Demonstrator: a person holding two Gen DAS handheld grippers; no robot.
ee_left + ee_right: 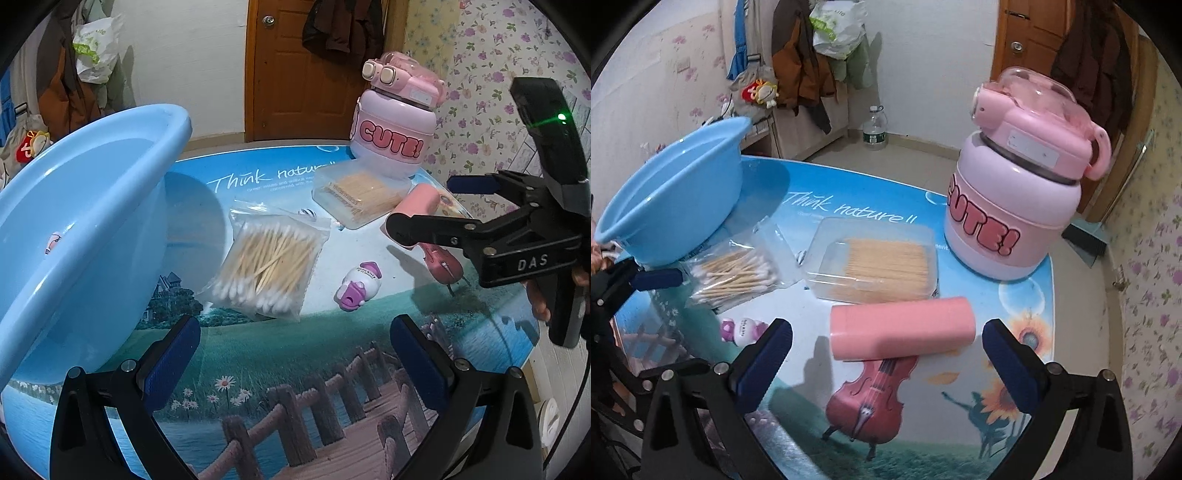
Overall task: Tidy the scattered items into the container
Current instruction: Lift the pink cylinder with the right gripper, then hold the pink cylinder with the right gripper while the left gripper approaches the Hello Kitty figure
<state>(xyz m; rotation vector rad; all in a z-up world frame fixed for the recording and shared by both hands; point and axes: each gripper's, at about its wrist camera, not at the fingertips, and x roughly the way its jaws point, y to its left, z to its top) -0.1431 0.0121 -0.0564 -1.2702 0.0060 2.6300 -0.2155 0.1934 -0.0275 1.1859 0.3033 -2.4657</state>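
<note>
Hovering over the printed table [849,435], the right gripper [886,354] has its blue-padded jaws spread wide with nothing pinched between them. A pink cylinder [901,328] lies on its side on the tabletop just ahead of the gap, across the printed violin, and neither pad touches it. Beyond the cylinder sits a clear box of wooden sticks [875,258], flat on the table. Further back and to the right stands the pink "CUTE!" bottle [1015,206], upright. Left of the clear box is a bag of cotton swabs [735,273], and near the right gripper's left finger a small white and purple toy figure [742,328] lies on the table.

The left gripper [295,354] is likewise spread, its jaws empty above the printed meadow and boardwalk. In front of it lies the swab bag, with the toy figure on its side to the right of the bag and apart from it. The blue basin [92,221] fills the left side of the left wrist view, standing on the table just beside the swab bag; a small pink and white item [54,242] shows inside it, too small to identify. A person's fingers [539,299] wrap the right gripper's handle at the right edge.
</note>
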